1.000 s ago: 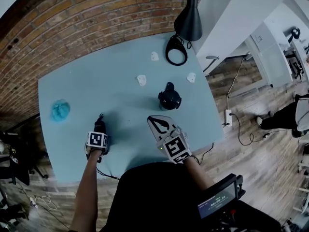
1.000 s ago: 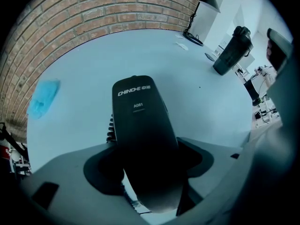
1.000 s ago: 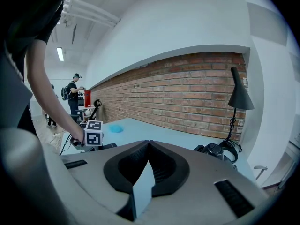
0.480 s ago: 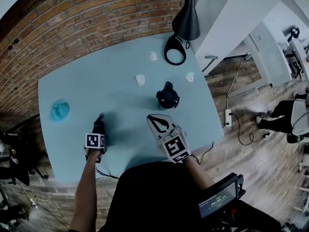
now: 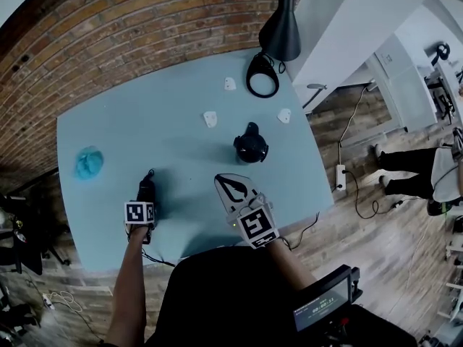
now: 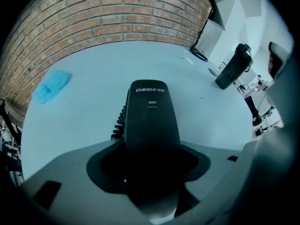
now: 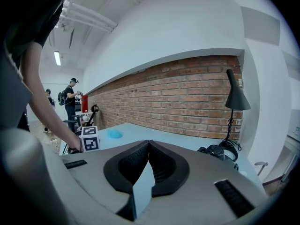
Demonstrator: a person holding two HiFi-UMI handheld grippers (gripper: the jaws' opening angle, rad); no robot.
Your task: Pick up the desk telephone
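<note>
A black telephone handset with a coiled cord lies flat on the light blue table, near its front left. My left gripper points steeply down over it, with the handset between the jaws. The jaws are closing, and the dark pads meet the handset's sides with no gap showing. My right gripper hovers to the right, shut with its tips together and nothing held. It is also in the right gripper view.
A black rounded device stands at centre right of the table. Behind it are a black lamp with a ring base and three small white pieces. A crumpled blue cloth lies far left. A brick wall runs behind.
The left gripper's marker cube has tilted and dropped slightly over the handset. The right gripper has shifted a little left and toward me. The handset stays on the table.
</note>
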